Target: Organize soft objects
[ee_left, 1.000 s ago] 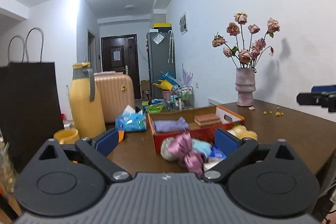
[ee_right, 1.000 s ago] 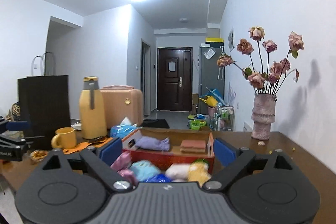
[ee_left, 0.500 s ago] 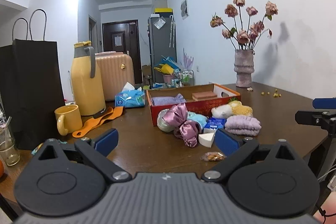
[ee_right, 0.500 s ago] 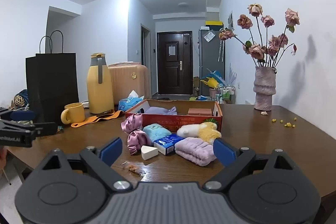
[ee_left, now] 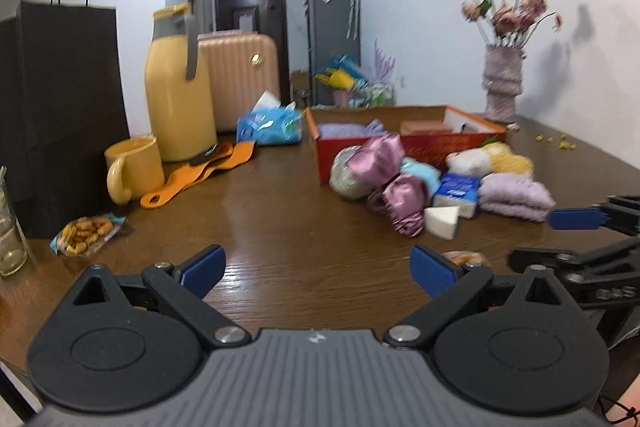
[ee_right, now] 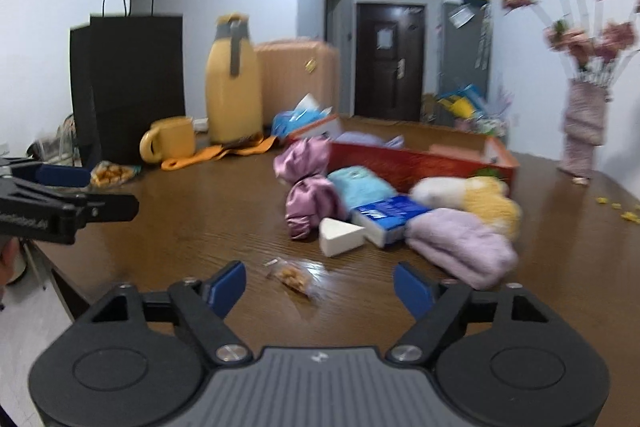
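Two empty grippers approach: left gripper (ee_left: 318, 269) wide open; right gripper (ee_right: 320, 285), jaws just narrowing, nothing between. Soft objects, lilac towel (ee_right: 460, 247) nearest, lie before the red box (ee_right: 416, 163). Next: grasp one.

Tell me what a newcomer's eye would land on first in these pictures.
First, the heap of soft things mid-table: a shiny pink satin scrunchie, a folded lilac fluffy towel and a white wedge-shaped sponge, all lying in front of the open red cardboard box. Next, the tall yellow thermos jug with a yellow mug beside it at the table's left. The pink dried roses in a ribbed vase stand at the far right.
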Demonstrator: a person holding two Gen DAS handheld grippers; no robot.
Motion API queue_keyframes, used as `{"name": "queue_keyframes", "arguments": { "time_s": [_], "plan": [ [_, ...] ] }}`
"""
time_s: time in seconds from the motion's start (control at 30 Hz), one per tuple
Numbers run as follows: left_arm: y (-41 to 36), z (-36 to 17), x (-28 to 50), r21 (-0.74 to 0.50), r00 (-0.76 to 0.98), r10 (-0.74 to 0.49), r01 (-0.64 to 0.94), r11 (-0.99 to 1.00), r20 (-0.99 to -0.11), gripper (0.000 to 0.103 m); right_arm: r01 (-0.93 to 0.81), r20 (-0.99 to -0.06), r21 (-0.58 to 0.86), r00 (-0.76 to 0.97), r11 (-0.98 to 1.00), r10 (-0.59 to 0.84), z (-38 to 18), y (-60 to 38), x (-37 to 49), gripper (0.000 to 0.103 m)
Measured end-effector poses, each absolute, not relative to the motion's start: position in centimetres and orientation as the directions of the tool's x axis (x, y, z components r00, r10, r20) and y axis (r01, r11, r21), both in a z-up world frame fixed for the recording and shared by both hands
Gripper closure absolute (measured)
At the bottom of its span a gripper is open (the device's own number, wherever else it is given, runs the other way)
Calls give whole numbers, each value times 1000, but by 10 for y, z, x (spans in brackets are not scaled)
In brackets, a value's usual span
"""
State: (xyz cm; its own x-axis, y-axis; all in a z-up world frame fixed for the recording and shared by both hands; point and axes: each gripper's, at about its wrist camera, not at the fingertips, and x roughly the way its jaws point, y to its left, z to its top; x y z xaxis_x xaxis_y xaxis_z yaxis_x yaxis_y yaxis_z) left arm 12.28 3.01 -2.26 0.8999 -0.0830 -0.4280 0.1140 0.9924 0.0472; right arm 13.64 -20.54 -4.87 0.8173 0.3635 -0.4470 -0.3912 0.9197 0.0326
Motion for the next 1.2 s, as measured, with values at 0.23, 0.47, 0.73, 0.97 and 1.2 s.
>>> {"name": "queue_keyframes", "arguments": {
  "time_s": [0.23, 0.47, 0.73, 0.97, 1.2],
  "plan": [
    [32, -30, 155, 38, 875, -57, 86, 996, -482, 3, -462, -542, 35, 736, 886, 405, -67, -180, 185, 66],
    [-16, -36, 196, 0, 818, -193, 229, 973, -541, 32, -397, -551, 103, 741, 912, 384, -68, -225, 187, 88],
    [-102, -55, 244, 22, 755, -269, 351, 936, -598, 38, -210, -529, 205, 798, 956, 289, -70, -306, 175, 88],
    [-113, -70, 264, 25, 736, -206, 289, 957, -645, 69, -221, -513, 229, 800, 948, 311, -73, -316, 178, 88],
    [-105, -61, 254, 16, 742, -207, 282, 959, -638, 75, -236, -504, 216, 804, 947, 316, -68, -309, 180, 88]
  ]
}}
